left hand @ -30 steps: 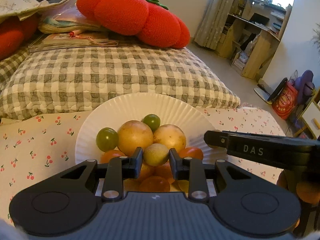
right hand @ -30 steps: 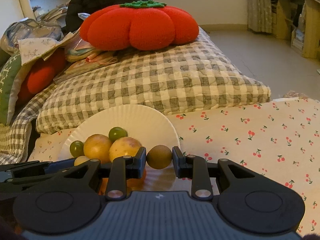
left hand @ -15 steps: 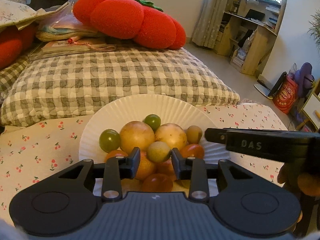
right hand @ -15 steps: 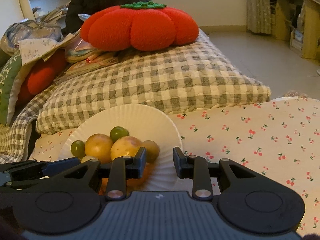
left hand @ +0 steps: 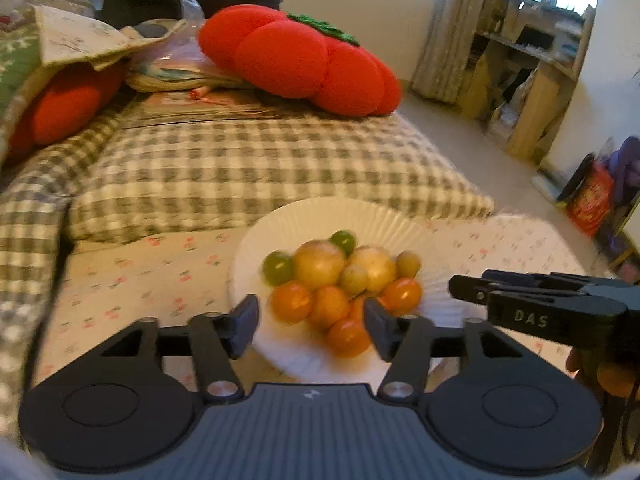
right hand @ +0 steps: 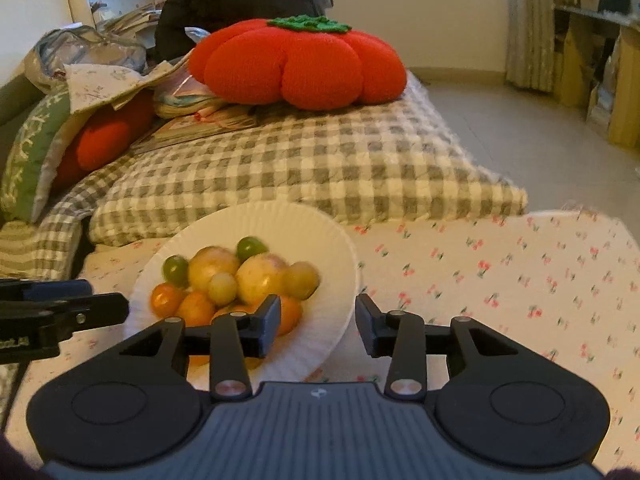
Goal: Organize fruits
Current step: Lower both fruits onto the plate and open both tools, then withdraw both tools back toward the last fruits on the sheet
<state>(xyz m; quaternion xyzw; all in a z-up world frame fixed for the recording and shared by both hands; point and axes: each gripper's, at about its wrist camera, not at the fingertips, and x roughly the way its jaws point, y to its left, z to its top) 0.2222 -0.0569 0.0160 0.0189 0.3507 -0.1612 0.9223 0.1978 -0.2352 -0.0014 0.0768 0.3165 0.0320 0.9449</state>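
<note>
A white paper plate [left hand: 328,216] [right hand: 320,240] lies on the cherry-print cloth [left hand: 140,272] [right hand: 500,280] and holds a pile of small fruits [left hand: 340,280] [right hand: 232,280]: green, yellow and orange ones. My left gripper [left hand: 312,330] is open and empty, pulled back just before the plate's near edge. My right gripper [right hand: 318,326] is open and empty over the plate's right rim. Its fingers also show from the side in the left wrist view [left hand: 540,300]. The left gripper's fingers show at the left in the right wrist view [right hand: 60,316].
A grey checked pillow [left hand: 260,168] [right hand: 300,168] lies behind the plate. A big red tomato-shaped cushion [left hand: 300,60] [right hand: 296,64] sits on it. More cushions and papers [right hand: 80,120] are piled at the left. Floor and wooden shelves [left hand: 532,80] lie to the right.
The right gripper let go of a small yellow-green fruit onto the plate. The left gripper then let go of its small yellow fruit onto the pile. Both opened wide and drew back.
</note>
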